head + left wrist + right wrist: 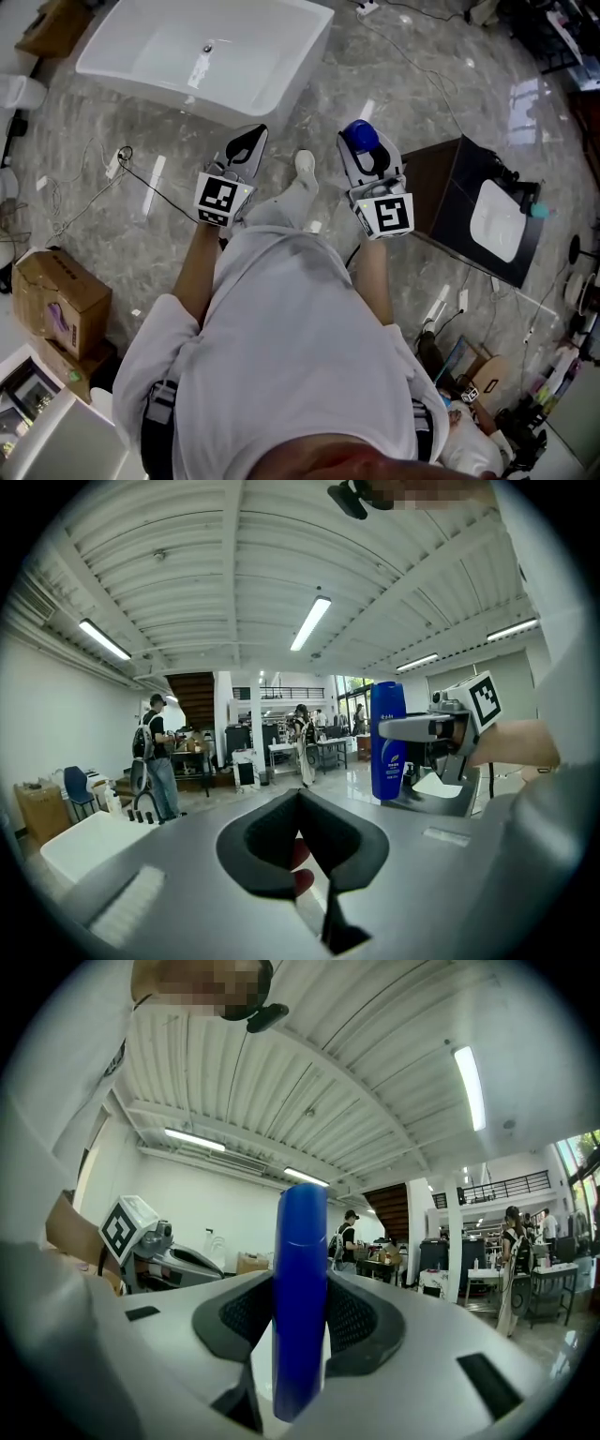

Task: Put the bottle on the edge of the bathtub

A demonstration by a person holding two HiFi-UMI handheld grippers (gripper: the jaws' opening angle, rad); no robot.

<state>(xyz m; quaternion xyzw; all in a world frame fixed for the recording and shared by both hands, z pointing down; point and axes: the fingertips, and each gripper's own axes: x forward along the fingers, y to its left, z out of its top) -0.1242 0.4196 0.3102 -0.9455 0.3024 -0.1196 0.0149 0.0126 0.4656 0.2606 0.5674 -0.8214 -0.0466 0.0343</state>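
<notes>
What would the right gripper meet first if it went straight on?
Probably nothing near: the right gripper, shut on the bottle, points past the bathtub, which lies to its left, over open floor; depth is unclear.

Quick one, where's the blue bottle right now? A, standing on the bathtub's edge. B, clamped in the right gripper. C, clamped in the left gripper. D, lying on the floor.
B: the blue bottle stands upright between the right gripper's jaws, which press on it, while the left gripper is shut on nothing and the bathtub rim is bare.
</notes>
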